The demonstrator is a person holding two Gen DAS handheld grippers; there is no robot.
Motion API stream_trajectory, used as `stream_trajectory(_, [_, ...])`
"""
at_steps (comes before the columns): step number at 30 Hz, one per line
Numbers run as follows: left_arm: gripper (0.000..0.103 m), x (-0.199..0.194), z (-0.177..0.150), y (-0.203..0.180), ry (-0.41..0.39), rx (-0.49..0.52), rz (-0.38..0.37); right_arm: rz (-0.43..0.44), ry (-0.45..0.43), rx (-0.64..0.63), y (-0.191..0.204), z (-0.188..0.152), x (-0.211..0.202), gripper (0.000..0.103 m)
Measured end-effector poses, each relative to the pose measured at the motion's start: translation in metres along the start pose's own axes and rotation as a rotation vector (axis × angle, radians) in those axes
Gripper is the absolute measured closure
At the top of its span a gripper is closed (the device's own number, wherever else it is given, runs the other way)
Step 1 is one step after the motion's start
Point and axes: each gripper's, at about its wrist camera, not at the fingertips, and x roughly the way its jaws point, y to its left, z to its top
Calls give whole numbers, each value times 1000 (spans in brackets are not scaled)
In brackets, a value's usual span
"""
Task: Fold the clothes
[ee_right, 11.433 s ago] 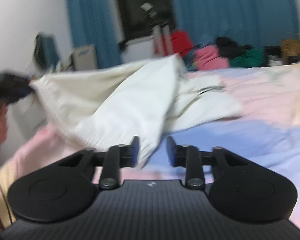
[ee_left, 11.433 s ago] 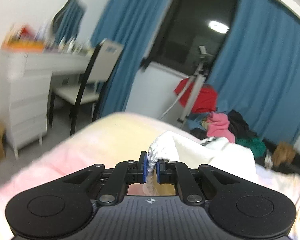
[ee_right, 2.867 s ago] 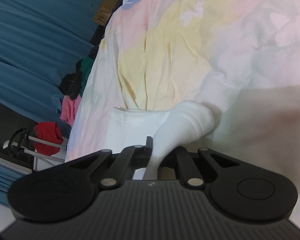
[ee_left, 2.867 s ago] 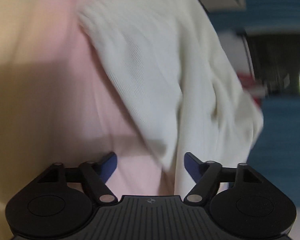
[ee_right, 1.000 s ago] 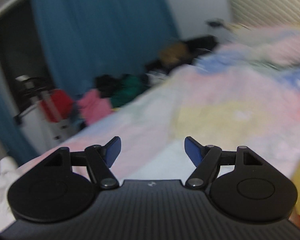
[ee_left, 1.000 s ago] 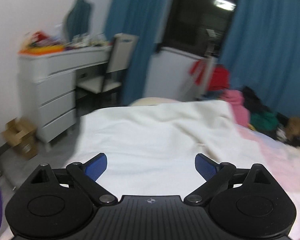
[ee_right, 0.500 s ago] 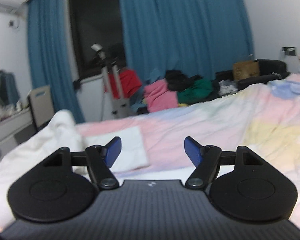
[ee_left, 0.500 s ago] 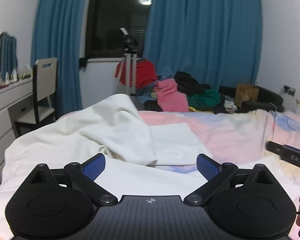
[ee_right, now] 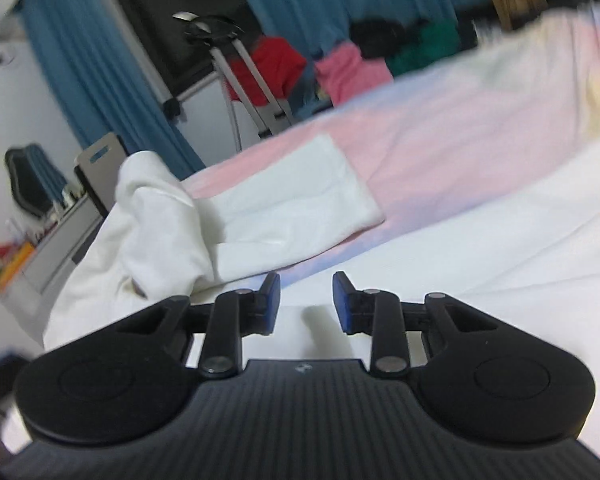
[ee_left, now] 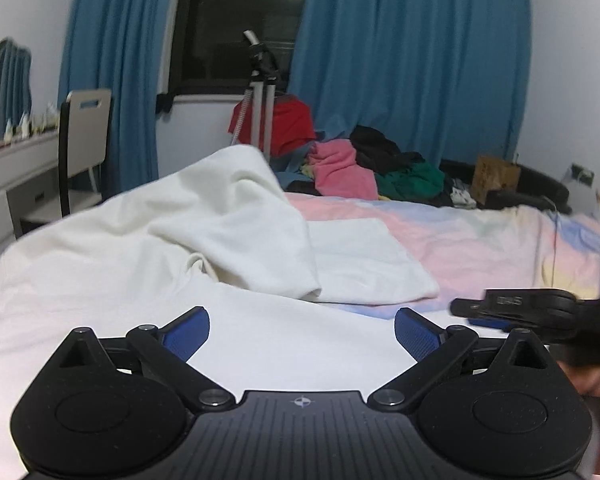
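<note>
Blue curtains and a dark window close off the far side of the room, beyond a bed covered in a pastel pink, blue and yellow sheet. Low over the near edge of that bed, the left gripper holds its blue-padded jaws wide apart around nothing, with white cloth directly below them. The right gripper shows a narrower gap between its jaws, also empty, just above white fabric; in the left view it appears at the right edge, level with the left one. Beyond both lies the cream-white knitted garment, rumpled into a ridge toward the bed's left edge, its long axis running from the near left corner toward the far middle. A flatter white folded panel sticks out from under it toward the right, lying on the sheet. Past the far edge stand a tripod, a red cloth and a heap of pink, black and green clothes. A chair and white dresser sit beside the left edge.
</note>
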Motion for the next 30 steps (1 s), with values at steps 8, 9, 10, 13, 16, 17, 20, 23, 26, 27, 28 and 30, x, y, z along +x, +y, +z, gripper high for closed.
stream_trajectory(8, [3, 32, -9, 24, 17, -62, -20, -4, 55, 304, -16, 6, 104, 72])
stream_trajectory(9, [3, 34, -10, 25, 16, -74, -22, -15, 32, 329, -17, 7, 113, 72])
stream_trajectory(10, [3, 36, -11, 27, 18, -85, -28, -22, 10, 365, -18, 9, 119, 71])
stream_trajectory(13, [3, 44, -14, 32, 46, -115, -38, -28, -45, 506, -27, 15, 131, 71])
stream_trajectory(16, [3, 49, -16, 34, 57, -138, -39, -38, -69, 571, -34, 23, 135, 87])
stream_trajectory(17, [3, 49, -16, 34, 59, -140, -38, -57, -78, 540, -32, 29, 134, 89])
stream_trajectory(20, [3, 50, -18, 34, 66, -145, -35, -92, -119, 442, -29, 51, 125, 95])
stream_trajectory(23, [3, 48, -18, 31, 62, -141, -37, -127, -186, 375, -37, 84, 104, 95])
stream_trajectory(26, [3, 47, -17, 27, 58, -120, -40, -210, -268, 335, -60, 122, 80, 95])
stream_trajectory(27, [3, 46, -17, 26, 58, -112, -41, -242, -292, 327, -70, 133, 71, 95])
stream_trajectory(28, [3, 46, -18, 25, 59, -105, -44, -276, -314, 318, -81, 145, 61, 95])
stream_trajectory(30, [3, 46, -18, 22, 60, -94, -49, -341, -346, 307, -104, 167, 41, 95])
